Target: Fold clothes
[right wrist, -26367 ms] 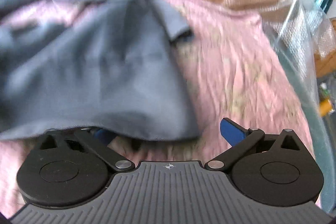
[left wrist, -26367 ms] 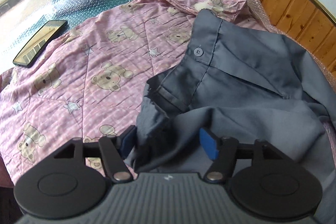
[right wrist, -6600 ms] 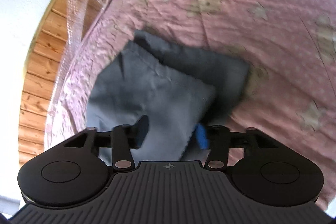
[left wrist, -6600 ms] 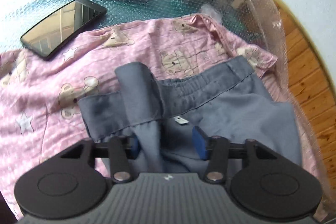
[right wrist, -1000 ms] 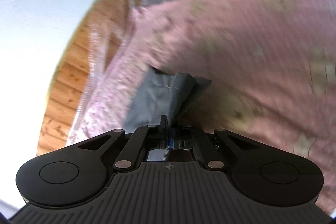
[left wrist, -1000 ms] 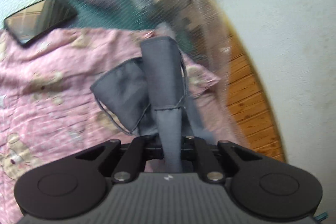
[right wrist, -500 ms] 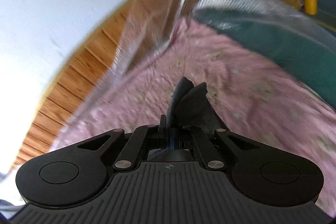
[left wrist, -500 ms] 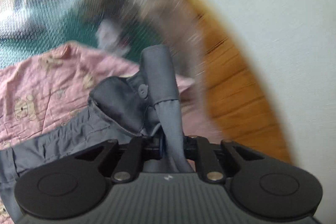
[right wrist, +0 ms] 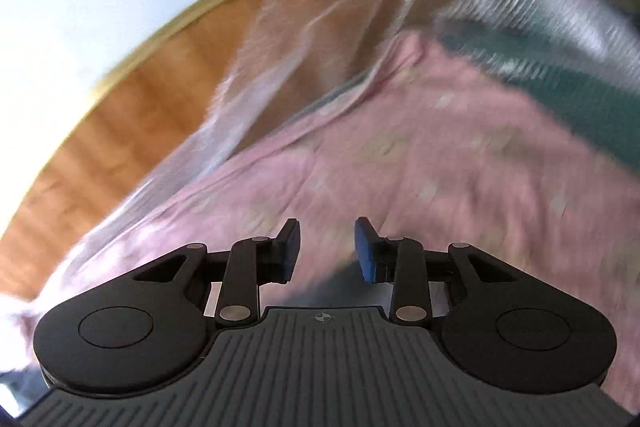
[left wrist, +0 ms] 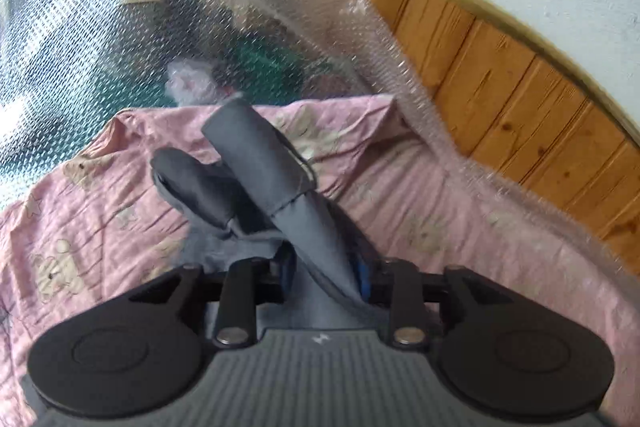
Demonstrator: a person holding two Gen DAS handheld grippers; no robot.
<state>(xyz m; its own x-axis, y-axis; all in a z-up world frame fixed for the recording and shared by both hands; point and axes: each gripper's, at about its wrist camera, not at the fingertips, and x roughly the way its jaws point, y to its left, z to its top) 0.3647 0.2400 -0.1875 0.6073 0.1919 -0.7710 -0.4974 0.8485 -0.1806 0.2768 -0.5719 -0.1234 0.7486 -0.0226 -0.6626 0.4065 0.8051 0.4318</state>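
Note:
A grey garment (left wrist: 256,163) lies bunched on a pink quilt with bear prints (left wrist: 80,211). One rolled fold of it rises up and runs back between the fingers of my left gripper (left wrist: 324,273). That gripper's jaws are opening, and the blue pads stand a little off the cloth. In the blurred right wrist view, my right gripper (right wrist: 327,251) hovers over the pink quilt (right wrist: 440,179). Its jaws are opening too, with nothing between the pads. A dark grey patch of cloth (right wrist: 332,291) shows just below and behind them.
Bubble wrap (left wrist: 100,27) rises behind the quilt over a green surface (left wrist: 256,75). A wood-panelled wall (left wrist: 500,87) with white plaster above borders the far right side. In the right wrist view the green surface (right wrist: 580,99) lies right of the quilt.
Both grippers' jaws have parted. The grey cloth that stood pinched in the right gripper has dropped out from between its pads. The left gripper has swung toward the wooden wall.

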